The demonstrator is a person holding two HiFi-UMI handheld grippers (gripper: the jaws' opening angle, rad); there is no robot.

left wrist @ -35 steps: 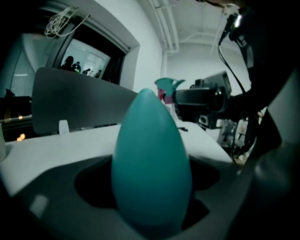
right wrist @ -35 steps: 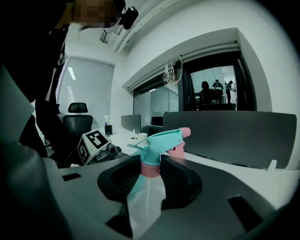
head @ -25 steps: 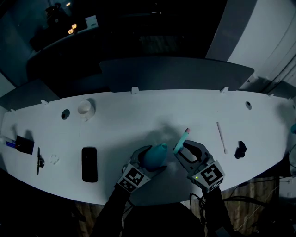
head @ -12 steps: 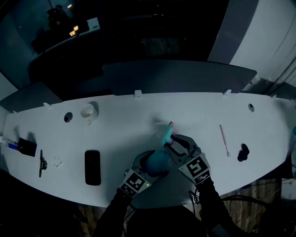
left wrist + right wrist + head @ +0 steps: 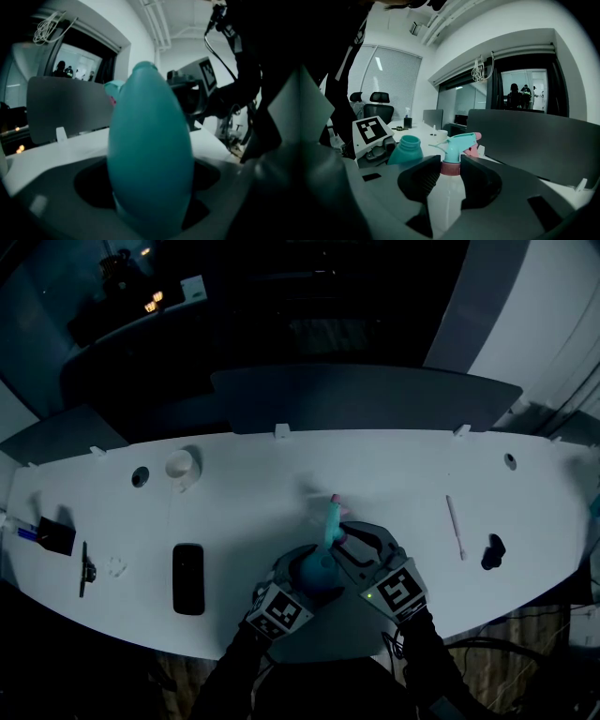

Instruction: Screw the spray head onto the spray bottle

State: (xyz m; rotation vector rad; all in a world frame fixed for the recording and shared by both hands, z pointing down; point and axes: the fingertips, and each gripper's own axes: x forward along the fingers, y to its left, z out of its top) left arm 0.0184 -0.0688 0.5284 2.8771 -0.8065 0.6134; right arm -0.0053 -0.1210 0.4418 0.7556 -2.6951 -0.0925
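Teal plastic spray head (image 5: 457, 142), likely light and stiff, pinched at pink collar (image 5: 451, 168) by right gripper (image 5: 451, 161), beside smooth teal bottle (image 5: 150, 140) clamped by left gripper (image 5: 150, 199).

Spray bottle (image 5: 150, 164): teal, egg-shaped body, narrow threaded neck, mouth open and uncapped. Stands roughly upright, gripped round its body in the left gripper's (image 5: 302, 568) jaws above the table's near edge.

Spray head (image 5: 457, 143): teal, with a pink nozzle tip and pink collar. Right gripper's (image 5: 451, 176) jaws clamp the collar. It sits just beside the bottle's neck, not on it.
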